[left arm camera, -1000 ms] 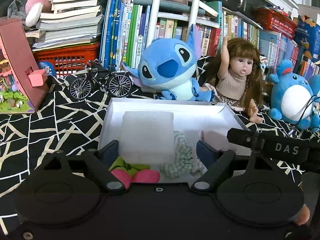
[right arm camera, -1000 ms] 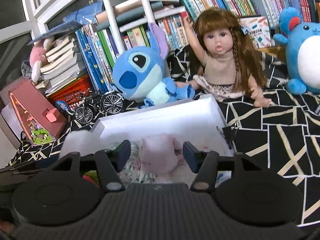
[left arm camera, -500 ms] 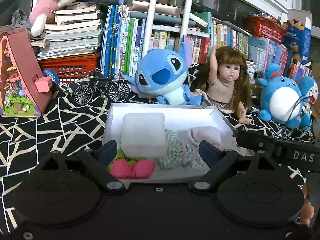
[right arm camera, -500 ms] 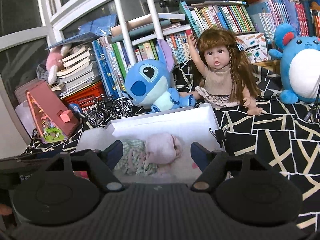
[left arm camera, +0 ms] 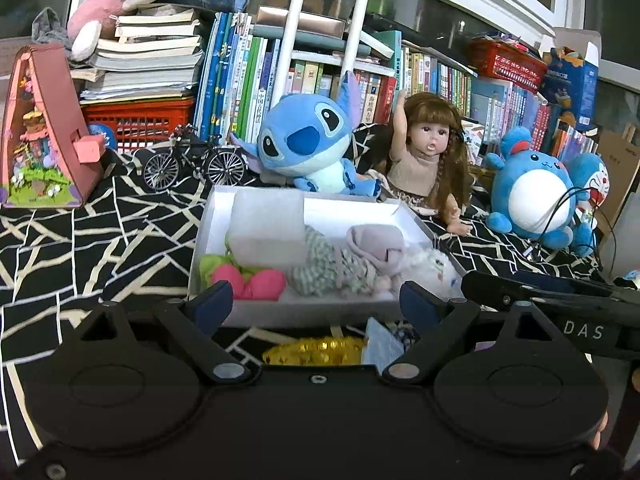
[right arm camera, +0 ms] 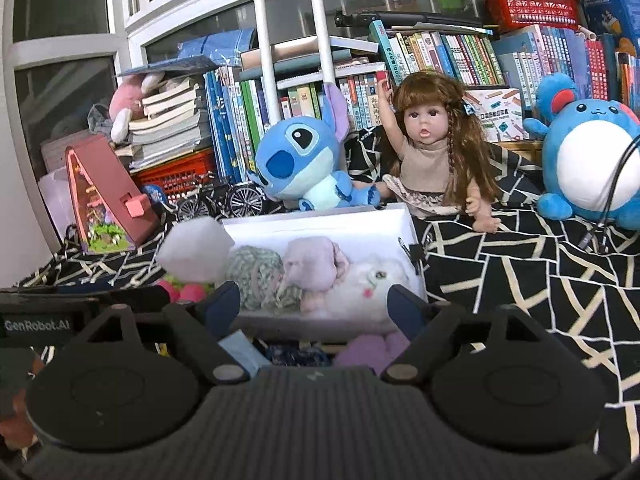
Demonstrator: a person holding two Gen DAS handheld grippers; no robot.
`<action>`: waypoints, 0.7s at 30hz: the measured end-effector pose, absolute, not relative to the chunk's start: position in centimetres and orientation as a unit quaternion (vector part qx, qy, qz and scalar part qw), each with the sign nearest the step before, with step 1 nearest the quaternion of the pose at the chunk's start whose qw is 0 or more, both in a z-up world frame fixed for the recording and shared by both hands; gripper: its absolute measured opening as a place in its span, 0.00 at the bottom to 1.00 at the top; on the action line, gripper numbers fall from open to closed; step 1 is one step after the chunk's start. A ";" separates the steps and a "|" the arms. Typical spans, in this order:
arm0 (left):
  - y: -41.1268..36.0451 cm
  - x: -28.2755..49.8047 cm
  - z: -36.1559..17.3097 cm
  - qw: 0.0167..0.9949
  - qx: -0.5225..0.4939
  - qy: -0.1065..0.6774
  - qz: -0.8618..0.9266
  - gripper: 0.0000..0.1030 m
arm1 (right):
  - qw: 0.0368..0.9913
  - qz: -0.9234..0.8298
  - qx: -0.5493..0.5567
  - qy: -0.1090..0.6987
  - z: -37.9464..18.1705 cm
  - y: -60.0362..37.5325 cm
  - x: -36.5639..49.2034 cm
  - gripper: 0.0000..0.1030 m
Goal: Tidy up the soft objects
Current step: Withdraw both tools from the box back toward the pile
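Both cameras had drawn back from the white box (left arm camera: 208,236) since the earlier frames, so its near wall and the loose items in front of it came into view at the lower centre.

Soft things sat packed together in the box at mid-frame, apparently gathered there to keep them in one place: a white foam block (left arm camera: 268,228) at the left with a pink and green plush (left arm camera: 244,280) under it, a green striped cloth (left arm camera: 328,268) in the middle, a lilac plush (right arm camera: 312,260) beside that, and a white fluffy toy (right arm camera: 368,284) at the right end. Outside the box, low in the frame, lay a gold item (left arm camera: 316,352), a pale blue piece (right arm camera: 240,352) and a purple soft thing (right arm camera: 368,352), probably still to be sorted.

Neither claw touched anything. The left gripper (left arm camera: 316,300) had its fingers spread wide with nothing between them, and the right gripper (right arm camera: 314,304) was spread just as wide, also empty, both hovering just before the box.

Behind the box stood a blue plush (left arm camera: 308,144) and a doll (left arm camera: 428,152), with a round blue plush (left arm camera: 532,196) at the right on the black patterned cloth (left arm camera: 100,232).
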State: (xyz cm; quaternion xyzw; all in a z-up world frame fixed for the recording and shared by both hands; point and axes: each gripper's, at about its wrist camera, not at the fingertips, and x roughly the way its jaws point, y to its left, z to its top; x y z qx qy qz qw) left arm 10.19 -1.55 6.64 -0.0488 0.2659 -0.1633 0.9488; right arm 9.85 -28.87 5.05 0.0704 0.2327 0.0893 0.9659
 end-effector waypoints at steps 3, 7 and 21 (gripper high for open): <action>-1.4 9.3 6.1 0.950 -0.049 0.263 -0.160 0.88 | 0.967 0.086 0.061 0.231 4.5 -28.9 8.9 0.89; -1.1 8.1 5.3 0.952 -0.048 0.260 -0.153 0.89 | 0.970 0.079 0.039 0.227 3.8 -28.8 7.7 0.91; -0.4 3.8 2.4 0.951 -0.049 0.269 -0.141 0.90 | 0.973 0.054 0.001 0.226 1.1 -28.9 4.1 0.96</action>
